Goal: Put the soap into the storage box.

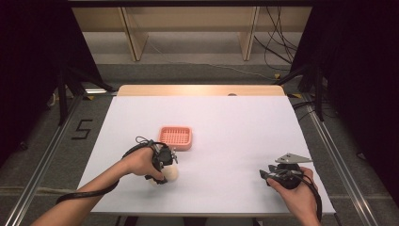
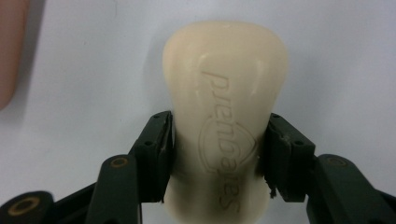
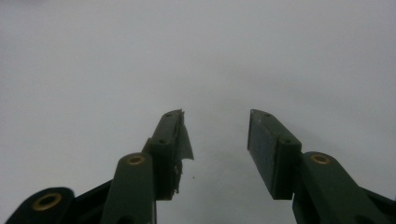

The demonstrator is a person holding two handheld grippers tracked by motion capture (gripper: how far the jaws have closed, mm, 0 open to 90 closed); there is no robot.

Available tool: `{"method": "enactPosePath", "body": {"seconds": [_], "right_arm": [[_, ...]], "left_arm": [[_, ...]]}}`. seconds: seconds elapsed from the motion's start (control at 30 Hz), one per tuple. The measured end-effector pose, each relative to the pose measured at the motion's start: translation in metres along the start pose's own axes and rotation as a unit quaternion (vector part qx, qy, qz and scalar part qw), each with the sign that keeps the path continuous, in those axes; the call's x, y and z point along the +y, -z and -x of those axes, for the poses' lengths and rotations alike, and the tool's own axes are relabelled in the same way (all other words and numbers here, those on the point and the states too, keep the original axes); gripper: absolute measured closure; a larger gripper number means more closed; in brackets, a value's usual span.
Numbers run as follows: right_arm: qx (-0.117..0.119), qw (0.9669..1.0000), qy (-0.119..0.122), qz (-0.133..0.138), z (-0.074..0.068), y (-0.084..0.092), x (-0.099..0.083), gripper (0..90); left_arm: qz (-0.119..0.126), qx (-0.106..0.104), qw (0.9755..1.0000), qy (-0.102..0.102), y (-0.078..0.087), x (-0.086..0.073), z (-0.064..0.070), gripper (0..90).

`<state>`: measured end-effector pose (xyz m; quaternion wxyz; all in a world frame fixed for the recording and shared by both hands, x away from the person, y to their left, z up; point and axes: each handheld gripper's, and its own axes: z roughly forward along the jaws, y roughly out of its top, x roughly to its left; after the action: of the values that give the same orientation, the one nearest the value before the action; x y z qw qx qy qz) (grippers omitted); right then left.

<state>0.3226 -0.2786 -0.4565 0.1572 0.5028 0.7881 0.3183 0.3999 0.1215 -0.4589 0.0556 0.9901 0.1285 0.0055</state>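
Left gripper view: the cream soap bar (image 2: 224, 135) is clamped between the pads of the left gripper (image 2: 217, 149); the pink basket (image 2: 11, 51) is seen beyond, to its left; the right gripper (image 3: 215, 140) is held open over the white table (image 3: 93, 70), nothing between its jaws

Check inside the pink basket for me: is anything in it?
The pink basket looks empty, its grid floor showing. The soap bar sits outside, clamped by the left gripper.

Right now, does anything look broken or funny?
Yes. On the right gripper, the rubber pad of one jaw looks torn and peels away at its edge. The soap bar, clamped in the left gripper, looks whole, and the pink tray sits flat.
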Motion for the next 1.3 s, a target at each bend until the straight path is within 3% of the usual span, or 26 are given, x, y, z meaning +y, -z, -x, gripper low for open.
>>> {"method": "enactPosePath", "body": {"seconds": [0.03,0.07,0.13,0.27,0.37,0.47,0.5,0.53,0.6,0.63,0.7,0.8,0.87,0.97,1.07,1.1,1.17,1.2,1.23,1.3], "right_arm": [[-0.002,0.9999,0.011,0.006,0.002,-0.001,0.0,56.0],[0.001,0.9998,-0.019,-0.001,-0.003,0.0,0.0,55.9],[0.001,0.9999,-0.011,0.001,-0.003,0.0,0.0,55.9],[-0.003,0.9999,0.008,0.007,0.0,-0.001,0.0,55.8],[-0.002,0.9995,0.026,0.017,0.003,-0.002,0.0,55.7],[-0.001,0.9999,0.01,0.005,0.0,-0.001,0.0,55.6],[-0.004,0.9994,0.029,0.017,0.003,-0.003,0.0,55.7],[-0.006,0.9994,0.03,0.016,0.003,-0.003,0.0,55.6],[0.0,0.9998,0.016,0.013,0.001,-0.002,0.001,55.6],[-0.003,0.9995,0.027,0.017,0.003,-0.003,0.0,55.6],[0.001,1.0,0.0,0.002,-0.001,-0.001,0.0,55.5],[0.001,1.0,-0.001,0.003,-0.001,-0.001,0.0,55.5],[0.0,0.9997,0.019,0.014,0.002,-0.002,0.0,55.4],[-0.001,1.0,0.0,0.004,-0.001,0.0,0.0,55.4],[0.0,1.0,-0.003,0.004,-0.001,-0.001,0.0,55.4],[0.0,1.0,-0.003,0.003,-0.001,-0.001,0.0,55.3],[-0.001,1.0,-0.003,0.004,-0.001,-0.001,0.0,55.3],[0.0,1.0,-0.002,0.005,-0.001,-0.001,0.0,55.3],[-0.001,1.0,0.002,0.001,-0.001,0.0,0.0,55.3],[-0.001,1.0,-0.003,0.003,-0.001,-0.001,0.0,55.3]], "left_arm": [[-0.002,-0.004,1.0,0.004,0.0,0.0,0.001,47.1],[-0.003,-0.008,1.0,0.004,-0.001,0.0,0.003,47.1],[-0.002,-0.001,0.9999,-0.01,0.0,0.0,0.003,47.3],[0.013,0.001,0.9999,-0.001,0.0,-0.002,0.004,47.5],[0.022,0.005,0.9996,0.017,0.001,-0.004,0.005,47.7],[0.028,0.009,0.9992,0.028,0.001,-0.006,0.004,47.8],[0.032,0.01,0.9987,0.038,0.002,-0.006,0.004,47.9],[0.033,0.012,0.9985,0.042,0.002,-0.007,0.004,47.9],[0.039,0.01,0.9977,0.054,0.003,-0.009,0.004,48.0],[0.044,0.011,0.9974,0.056,0.003,-0.009,0.004,48.0],[0.055,0.017,0.996,0.068,0.005,-0.012,0.004,48.2],[0.062,0.022,0.9953,0.071,0.005,-0.014,0.004,48.3],[0.07,0.023,0.9945,0.074,0.007,-0.015,0.004,48.4],[0.076,0.027,0.9938,0.076,0.008,-0.018,0.005,48.5],[0.079,0.027,0.9935,0.077,0.007,-0.02,0.004,48.5],[0.089,0.027,0.992,0.085,0.006,-0.021,0.005,48.5],[0.091,0.031,0.9918,0.085,0.006,-0.022,0.005,48.5],[0.083,0.03,0.9932,0.076,0.007,-0.023,0.004,48.5],[0.092,0.031,0.9918,0.083,0.006,-0.023,0.005,48.5],[0.092,0.032,0.992,0.081,0.007,-0.024,0.005,48.5]]}}
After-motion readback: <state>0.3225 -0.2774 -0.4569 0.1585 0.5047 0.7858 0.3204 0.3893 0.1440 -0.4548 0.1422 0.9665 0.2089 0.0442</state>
